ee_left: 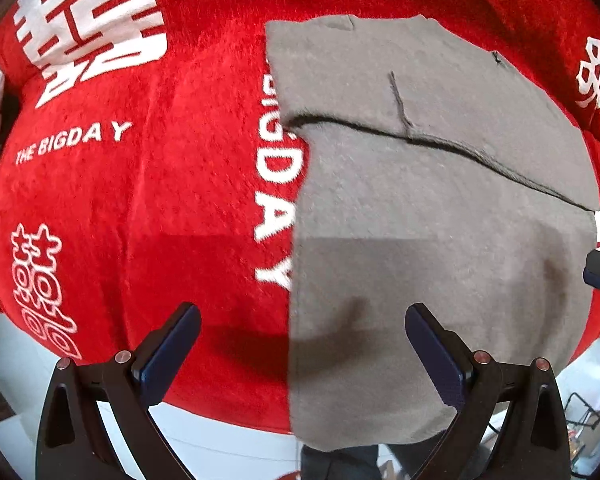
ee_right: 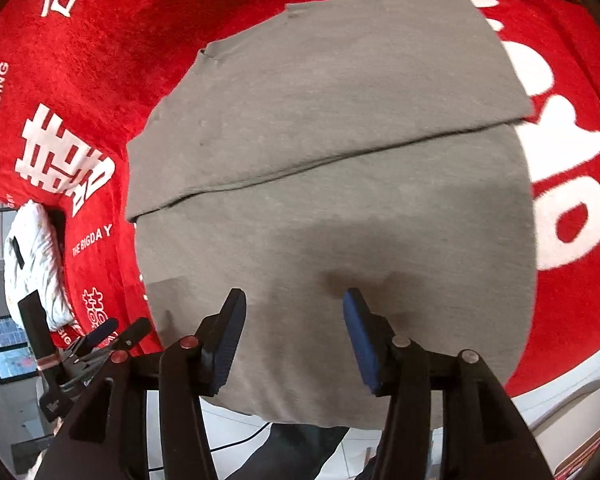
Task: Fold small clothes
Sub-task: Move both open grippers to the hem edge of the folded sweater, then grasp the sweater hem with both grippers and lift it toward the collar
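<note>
A grey garment [ee_left: 440, 220] lies flat on a red plush cloth [ee_left: 140, 200] with white lettering, one layer folded over another along a dark seam. My left gripper [ee_left: 302, 316] hangs open above the garment's left edge, nothing between its blue pads. Seen from the right wrist, the same grey garment [ee_right: 332, 184] fills the middle, its near edge hanging over the table's front. My right gripper [ee_right: 294, 300] stands open just above the fabric, pads apart and clear of it. The left gripper [ee_right: 118, 330] shows at the lower left there.
A white patterned bundle [ee_right: 32, 256] lies beyond the cloth's left edge. The red cloth [ee_right: 80, 100] drapes over the table's near edge, with pale floor [ee_left: 220, 440] below. A dark trouser leg [ee_right: 292, 448] of the person stands close to the front.
</note>
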`<state>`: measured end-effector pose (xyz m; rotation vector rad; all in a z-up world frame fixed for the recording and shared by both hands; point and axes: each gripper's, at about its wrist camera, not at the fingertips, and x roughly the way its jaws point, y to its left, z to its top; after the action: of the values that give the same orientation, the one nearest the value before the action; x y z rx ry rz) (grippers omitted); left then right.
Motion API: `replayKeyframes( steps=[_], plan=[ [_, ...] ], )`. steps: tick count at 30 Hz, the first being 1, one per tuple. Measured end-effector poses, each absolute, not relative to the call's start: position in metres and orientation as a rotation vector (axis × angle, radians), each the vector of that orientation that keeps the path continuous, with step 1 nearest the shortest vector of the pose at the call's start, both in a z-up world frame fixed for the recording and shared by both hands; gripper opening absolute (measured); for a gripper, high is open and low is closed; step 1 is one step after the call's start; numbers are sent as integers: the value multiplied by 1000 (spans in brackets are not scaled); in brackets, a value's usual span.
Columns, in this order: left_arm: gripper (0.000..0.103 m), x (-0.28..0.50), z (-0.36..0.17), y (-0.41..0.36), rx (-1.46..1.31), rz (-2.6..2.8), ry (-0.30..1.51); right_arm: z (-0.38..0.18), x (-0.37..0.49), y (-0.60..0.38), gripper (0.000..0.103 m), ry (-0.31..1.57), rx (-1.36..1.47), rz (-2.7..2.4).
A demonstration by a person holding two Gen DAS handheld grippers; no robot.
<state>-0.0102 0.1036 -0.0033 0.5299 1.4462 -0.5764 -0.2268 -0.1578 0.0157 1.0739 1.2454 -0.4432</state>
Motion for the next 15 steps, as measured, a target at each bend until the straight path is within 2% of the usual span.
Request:
replayKeyframes(
  steps=[2,3,4,7,15],
  plan=[
    [102,-16,-5,106,503,-576,1447,14,-238,-159,67,1228,1092,-434],
    [102,-21,-5,108,492,-569,1434,14,-246,-160,77,1213,1098,-427],
    [102,-25,-6,109,496,-554,1427,14,-252,-160,82,1196,1099,-421],
    [102,-38,-9,114,494,-529,1444,16,-275,-160,82,1181,1094,-392],
    [102,-71,-28,141,500,-483,1527,-17,-348,-147,82,1346,1102,-365]
  ],
)
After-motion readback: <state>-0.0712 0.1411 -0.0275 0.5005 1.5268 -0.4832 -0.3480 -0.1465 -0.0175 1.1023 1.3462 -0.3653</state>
